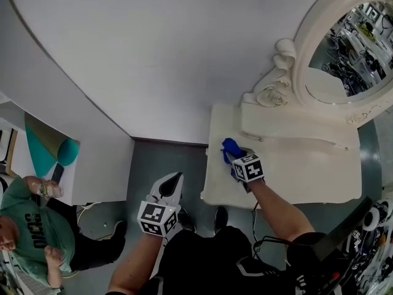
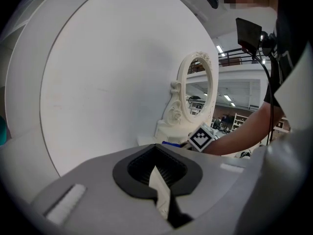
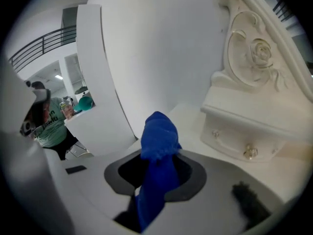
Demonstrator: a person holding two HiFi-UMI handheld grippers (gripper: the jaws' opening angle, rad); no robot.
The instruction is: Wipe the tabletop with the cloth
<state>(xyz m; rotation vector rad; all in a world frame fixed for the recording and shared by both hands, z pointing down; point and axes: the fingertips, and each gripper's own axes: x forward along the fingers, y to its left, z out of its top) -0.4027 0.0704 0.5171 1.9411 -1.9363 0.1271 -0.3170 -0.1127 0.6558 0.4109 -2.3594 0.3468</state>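
A blue cloth (image 1: 229, 147) is bunched in my right gripper (image 1: 234, 157), which is shut on it above the left part of the cream tabletop (image 1: 295, 174). In the right gripper view the cloth (image 3: 157, 146) sticks up between the jaws, with the tabletop (image 3: 191, 115) just past it. My left gripper (image 1: 175, 180) hangs off the table's left side over the grey floor. Its jaws are together and hold nothing. The left gripper view shows that gripper (image 2: 159, 180) pointing toward the table, with the right gripper's marker cube (image 2: 201, 138) beyond.
An ornate oval mirror (image 1: 349, 48) and a low drawer shelf (image 3: 254, 129) stand at the table's back. A curved white wall (image 1: 153, 54) lies behind. A person in a green shirt (image 1: 31, 226) sits at the far left beside a white desk. Cables (image 1: 368, 244) lie at the lower right.
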